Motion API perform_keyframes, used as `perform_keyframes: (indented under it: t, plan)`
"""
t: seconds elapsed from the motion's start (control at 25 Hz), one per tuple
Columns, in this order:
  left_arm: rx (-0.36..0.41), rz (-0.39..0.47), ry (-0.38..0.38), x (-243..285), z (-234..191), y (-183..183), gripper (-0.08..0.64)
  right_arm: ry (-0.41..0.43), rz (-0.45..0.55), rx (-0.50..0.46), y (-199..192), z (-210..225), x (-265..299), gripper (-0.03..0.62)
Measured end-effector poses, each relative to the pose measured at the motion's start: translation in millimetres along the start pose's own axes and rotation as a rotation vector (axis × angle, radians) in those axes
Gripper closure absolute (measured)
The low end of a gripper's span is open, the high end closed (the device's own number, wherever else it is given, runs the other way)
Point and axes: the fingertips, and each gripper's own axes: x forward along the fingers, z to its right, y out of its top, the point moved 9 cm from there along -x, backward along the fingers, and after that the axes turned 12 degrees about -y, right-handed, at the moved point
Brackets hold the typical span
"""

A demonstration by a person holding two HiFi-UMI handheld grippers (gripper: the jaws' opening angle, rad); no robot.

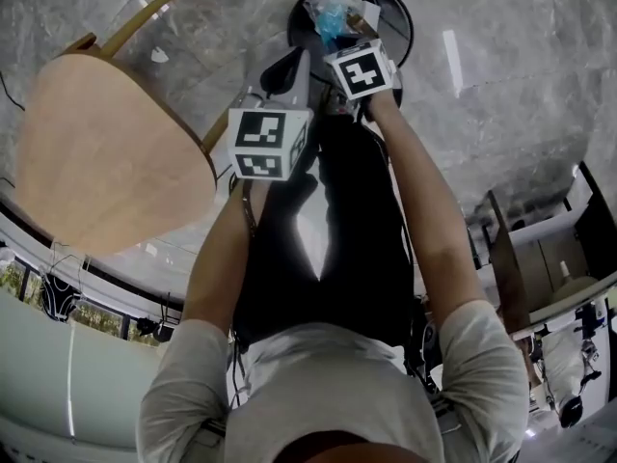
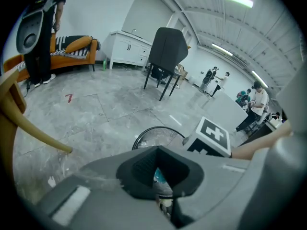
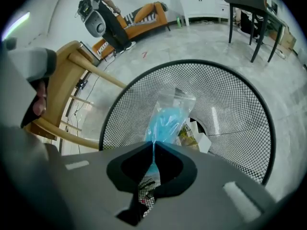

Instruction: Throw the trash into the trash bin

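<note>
The clear plastic bag (image 3: 168, 116) with blue stuff inside hangs over the mouth of the black mesh trash bin (image 3: 237, 97), and I've got my right gripper (image 3: 153, 143) pinching its top edge. My left gripper (image 2: 156, 151) is just beside it, jaws together on nothing. The wooden table (image 1: 106, 152) stands left of the bin.

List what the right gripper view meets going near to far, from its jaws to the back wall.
Right gripper, jaws shut on the clear plastic bag of blue material → black wire-mesh trash bin → grey marbled floor → orange sofa.
</note>
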Motion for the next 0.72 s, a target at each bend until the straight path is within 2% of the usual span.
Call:
perform_keyframes:
  t: [0.36, 0.4, 0.48, 0.52, 0.72]
  plan:
    - [0.001, -0.021, -0.008, -3.1, -1.6, -4.6, 0.541, -0.007, -0.022, -0.011, -1.8, -0.3, 10.8, 0.563]
    - [0.0, -0.023, -0.013, -3.3, -0.5, -4.6, 0.541, -0.01, -0.025, -0.009, -2.5, -1.3, 10.8, 0.547]
    - [0.0, -0.023, -0.021, -4.1, 1.2, -2.2, 0.541, -0.024, -0.024, -0.011, -2.2, -2.1, 9.1, 0.447]
    - [0.003, -0.023, -0.023, -4.9, 1.8, 0.4, 0.541, -0.032, -0.018, -0.014, -0.8, -1.7, 6.6, 0.431]
    - [0.016, -0.029, -0.028, -23.6, 15.5, 16.3, 0.541, -0.04, 0.042, 0.023, -0.3, -1.8, -31.7, 0.437]
